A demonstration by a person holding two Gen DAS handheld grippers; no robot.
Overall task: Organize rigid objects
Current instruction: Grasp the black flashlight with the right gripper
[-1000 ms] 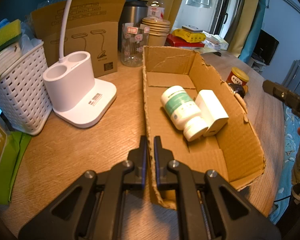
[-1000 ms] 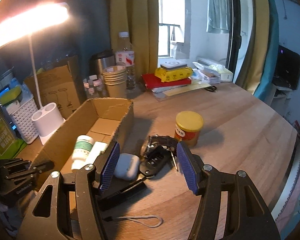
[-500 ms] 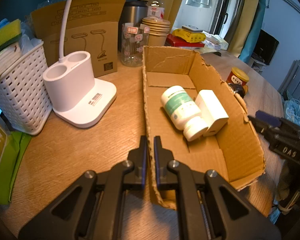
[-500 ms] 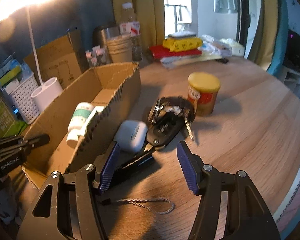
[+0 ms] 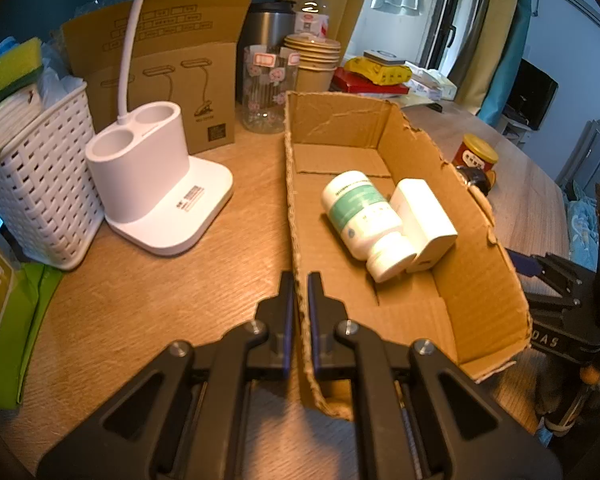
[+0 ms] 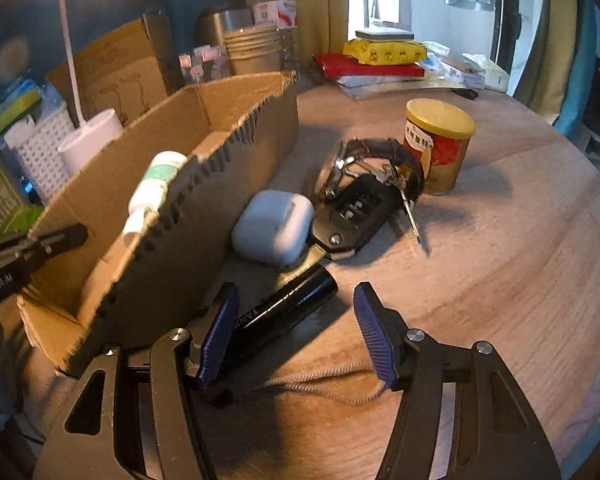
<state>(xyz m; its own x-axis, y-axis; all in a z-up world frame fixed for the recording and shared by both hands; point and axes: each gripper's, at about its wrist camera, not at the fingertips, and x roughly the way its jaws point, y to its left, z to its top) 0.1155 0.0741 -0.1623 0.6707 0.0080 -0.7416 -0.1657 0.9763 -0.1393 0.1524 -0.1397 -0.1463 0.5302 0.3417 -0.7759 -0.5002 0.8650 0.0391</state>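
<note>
The right tool (image 6: 295,328), tilted down toward the counter (image 6: 500,264), stands spread astride a black cylindrical flashlight (image 6: 287,312) lying just outside the cardboard box (image 6: 187,216); its left pad sits close beside the barrel, though contact cannot be confirmed, and the right pad is clear. The flashlight's long axis runs diagonally, its head toward a white earbud case (image 6: 273,228) and key fob (image 6: 356,210), its cord toward the tool. The left tool (image 5: 302,308), angled downward, is pressed together on the box's near side wall; a pill bottle (image 5: 364,220) and white charger (image 5: 424,220) lie inside.
</note>
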